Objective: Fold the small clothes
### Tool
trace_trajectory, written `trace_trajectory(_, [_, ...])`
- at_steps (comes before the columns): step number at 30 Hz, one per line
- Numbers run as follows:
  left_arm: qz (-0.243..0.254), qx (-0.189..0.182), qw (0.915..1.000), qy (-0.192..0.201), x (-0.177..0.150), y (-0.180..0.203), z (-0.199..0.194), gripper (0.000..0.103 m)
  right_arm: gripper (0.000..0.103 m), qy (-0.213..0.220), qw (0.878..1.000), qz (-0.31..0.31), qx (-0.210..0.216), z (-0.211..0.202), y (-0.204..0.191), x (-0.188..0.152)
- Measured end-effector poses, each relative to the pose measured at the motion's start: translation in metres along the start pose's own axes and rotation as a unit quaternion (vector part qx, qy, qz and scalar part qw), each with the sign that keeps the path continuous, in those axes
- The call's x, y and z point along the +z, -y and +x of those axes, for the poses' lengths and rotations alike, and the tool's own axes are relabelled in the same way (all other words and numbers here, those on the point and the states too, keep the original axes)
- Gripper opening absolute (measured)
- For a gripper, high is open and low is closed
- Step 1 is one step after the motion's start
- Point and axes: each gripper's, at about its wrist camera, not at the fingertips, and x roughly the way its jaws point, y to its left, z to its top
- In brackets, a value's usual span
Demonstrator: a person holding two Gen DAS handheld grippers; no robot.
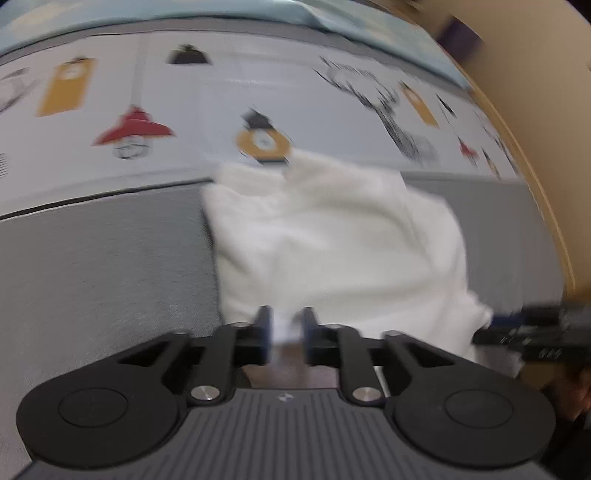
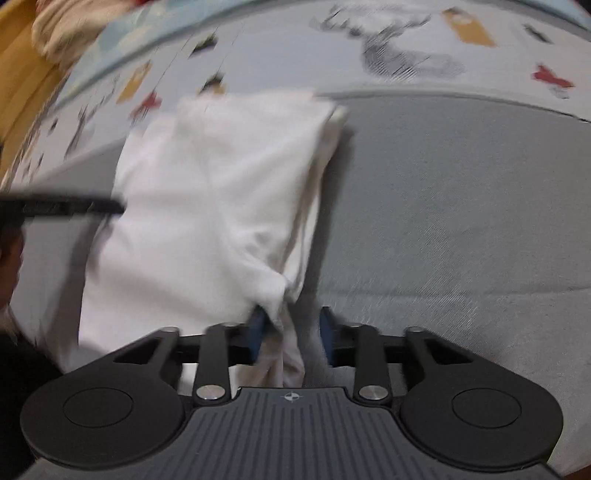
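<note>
A white garment [image 1: 332, 236] lies partly folded on the grey band of a bed cover, also seen in the right wrist view [image 2: 207, 199]. My left gripper [image 1: 286, 330] is nearly shut with the garment's near edge pinched between its blue pads. My right gripper [image 2: 291, 332] stands partly open around the garment's other near corner, cloth hanging between the fingers against the left pad [image 2: 256, 328]; the grip is unclear. Each gripper appears in the other's view: the right one [image 1: 517, 328] at the garment's right corner, the left one [image 2: 74, 206] at its left edge. Both views are motion-blurred.
The bed cover [image 1: 110, 266] has a grey band near me and a white printed area [image 1: 221, 96] with lamps and a deer beyond. A wooden bed frame [image 1: 535, 155] runs along the right. Bundled cream cloth [image 2: 62, 26] lies far left in the right wrist view.
</note>
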Motion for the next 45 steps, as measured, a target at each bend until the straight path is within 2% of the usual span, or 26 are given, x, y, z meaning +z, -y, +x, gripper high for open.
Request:
trace_trajectory(2, [-0.011, 0.011, 0.9994, 0.031, -0.003, 0.002, -0.018, 0.063, 0.045, 0.013, 0.999, 0.033, 0.007, -0.003, 0.006, 0.004])
trace_trajectory(3, [-0.014, 0.010, 0.9993, 0.032, -0.006, 0.003, -0.021, 0.067, 0.048, 0.016, 0.999, 0.046, 0.010, -0.003, 0.009, 0.005])
trace_trajectory(6, [-0.041, 0.001, 0.9989, 0.021, -0.020, -0.002, -0.008, 0.071, 0.049, 0.027, 0.997, 0.065, 0.019, 0.000, 0.007, 0.011])
trace_trajectory(9, [-0.092, 0.023, 0.9950, -0.028, -0.026, -0.020, 0.014, 0.069, 0.049, 0.035, 0.994, 0.093, 0.041, -0.001, 0.005, 0.014])
trace_trajectory(11, [-0.112, 0.007, 0.9936, -0.002, -0.023, -0.027, 0.010, 0.069, 0.049, 0.059, 0.991, 0.105, 0.050, -0.013, 0.004, 0.016])
trace_trajectory(14, [-0.127, -0.006, 0.9919, 0.001, -0.020, -0.033, 0.008, 0.069, 0.049, 0.091, 0.985, 0.127, 0.080, -0.031, 0.009, 0.012])
trace_trajectory(16, [-0.143, -0.020, 0.9895, 0.002, -0.017, -0.035, 0.011, 0.069, 0.051, 0.100, 0.983, 0.130, 0.076, -0.034, 0.013, 0.012])
trace_trajectory(20, [-0.160, -0.027, 0.9867, -0.013, -0.012, -0.037, 0.027, 0.069, 0.057, 0.079, 0.986, 0.145, 0.026, -0.011, 0.019, 0.023])
trace_trajectory(23, [-0.158, -0.018, 0.9870, -0.021, -0.011, -0.036, 0.039, 0.069, 0.058, 0.062, 0.983, 0.173, 0.023, 0.011, 0.027, 0.033])
trace_trajectory(26, [-0.153, -0.019, 0.9880, -0.012, -0.008, -0.030, 0.041, 0.063, 0.058, 0.042, 0.978, 0.203, 0.018, 0.034, 0.030, 0.041])
trace_trajectory(28, [-0.136, -0.009, 0.9906, -0.008, -0.007, -0.025, 0.043, 0.055, 0.060, 0.036, 0.976, 0.216, 0.014, 0.045, 0.028, 0.043])
trace_trajectory(29, [-0.130, -0.006, 0.9915, -0.005, -0.006, -0.024, 0.043, 0.048, 0.058, 0.040, 0.975, 0.218, 0.012, 0.047, 0.025, 0.045])
trace_trajectory(30, [-0.125, -0.005, 0.9922, 0.000, -0.004, -0.024, 0.041, 0.040, 0.040, 0.047, 0.976, 0.214, 0.014, 0.048, 0.021, 0.047])
trace_trajectory(32, [-0.120, -0.006, 0.9926, 0.021, 0.001, -0.026, 0.032, 0.032, 0.028, 0.055, 0.975, 0.213, 0.013, 0.050, 0.014, 0.050])
trace_trajectory(34, [-0.099, 0.006, 0.9932, 0.061, 0.008, -0.026, 0.016, 0.030, 0.014, 0.073, 0.974, 0.215, 0.012, 0.047, 0.011, 0.052])
trace_trajectory(36, [-0.077, 0.017, 0.9915, 0.103, 0.012, -0.023, -0.003, 0.030, 0.013, 0.106, 0.969, 0.223, 0.030, 0.040, 0.010, 0.057])
trace_trajectory(38, [-0.065, 0.031, 0.9859, 0.151, 0.016, -0.023, -0.020, 0.035, 0.013, 0.157, 0.969, 0.187, 0.039, 0.028, -0.005, 0.065])
trace_trajectory(40, [-0.071, 0.061, 0.9765, 0.194, 0.019, -0.026, -0.035, 0.045, 0.016, 0.201, 0.969, 0.143, 0.031, 0.019, -0.023, 0.071])
trace_trajectory(41, [-0.080, 0.064, 0.9730, 0.207, 0.018, -0.032, -0.041, 0.059, 0.017, 0.217, 0.967, 0.132, 0.014, 0.016, -0.029, 0.072])
trace_trajectory(43, [-0.099, 0.051, 0.9731, 0.202, 0.017, -0.044, -0.046, 0.061, 0.037, 0.229, 0.965, 0.126, -0.017, 0.012, -0.034, 0.072])
trace_trajectory(45, [-0.117, 0.034, 0.9774, 0.172, 0.014, -0.053, -0.041, 0.059, 0.038, 0.231, 0.966, 0.119, -0.010, 0.008, -0.035, 0.069])
